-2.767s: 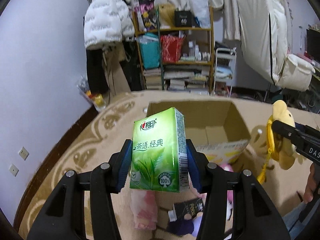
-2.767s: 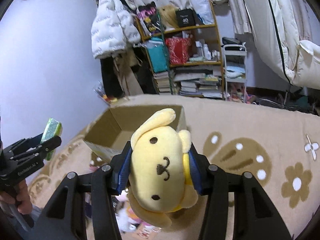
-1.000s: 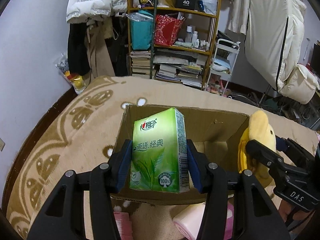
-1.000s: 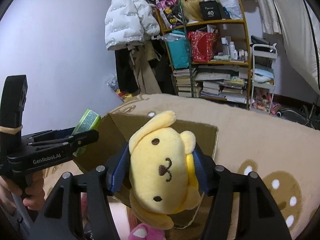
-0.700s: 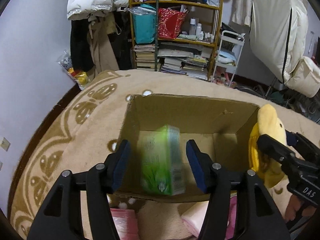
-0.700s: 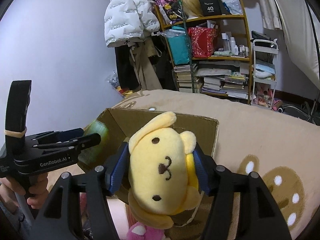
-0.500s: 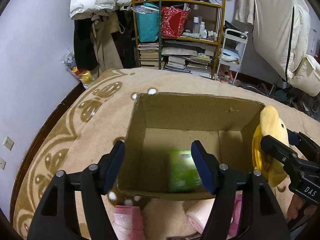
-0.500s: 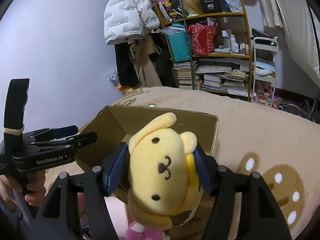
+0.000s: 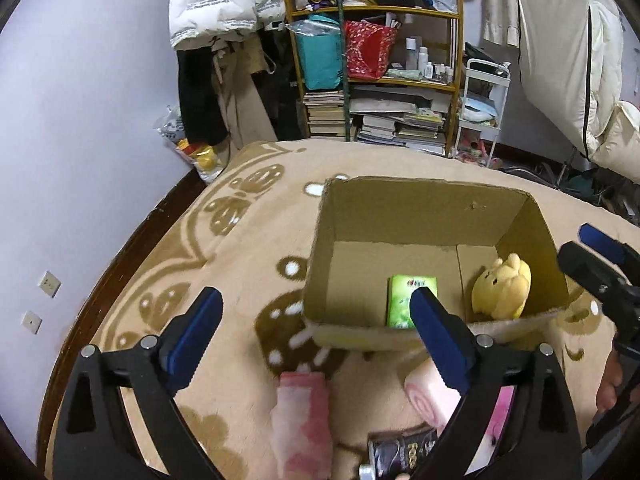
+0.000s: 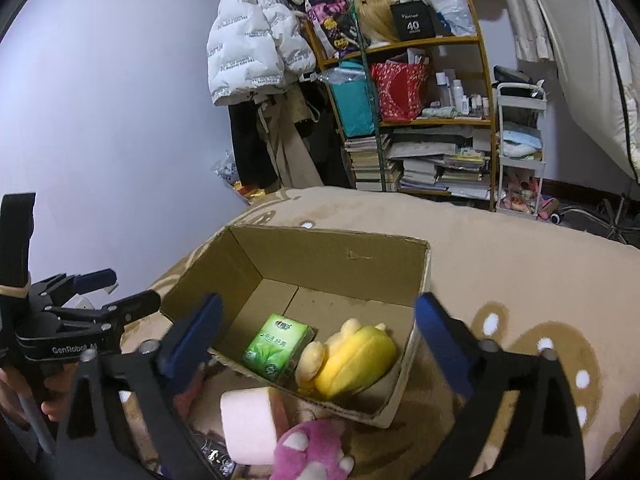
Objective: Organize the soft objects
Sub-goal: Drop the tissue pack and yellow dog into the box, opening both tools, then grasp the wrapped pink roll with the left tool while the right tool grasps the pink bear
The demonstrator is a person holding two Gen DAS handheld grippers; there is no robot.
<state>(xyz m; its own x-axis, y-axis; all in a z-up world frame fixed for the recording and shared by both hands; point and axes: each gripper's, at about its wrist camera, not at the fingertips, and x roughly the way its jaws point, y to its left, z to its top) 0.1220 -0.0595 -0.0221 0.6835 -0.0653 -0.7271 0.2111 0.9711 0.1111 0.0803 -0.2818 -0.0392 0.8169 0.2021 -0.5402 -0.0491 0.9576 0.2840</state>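
Note:
An open cardboard box point(image 9: 432, 190) point(image 10: 328, 236) stands on the beige carpet. On its floor lie a green tissue pack point(image 9: 408, 300) point(image 10: 278, 344) and, to its right, a yellow plush dog point(image 9: 502, 288) point(image 10: 352, 360). My left gripper point(image 9: 316, 296) hangs above the box's near left corner, its jaws opening wide and holding nothing. My right gripper point(image 10: 318, 304) is over the box's near edge, jaws also opening, nothing between them. Each gripper shows in the other's view: the left gripper point(image 10: 128, 288) at the left, the right gripper point(image 9: 600, 256) at the right.
In front of the box lie a pink roll point(image 10: 248, 428) point(image 9: 432, 396), a pink plush point(image 10: 312, 456), a folded pink towel point(image 9: 304, 416) and a black tube point(image 9: 404, 452). A crowded shelf point(image 9: 376, 80) and a white cart point(image 10: 520, 148) stand past the carpet.
Both grippers opened and let go. The green tissue pack dropped from the left gripper and the yellow plush from the right; both now lie in the box. Both grippers drew back slightly.

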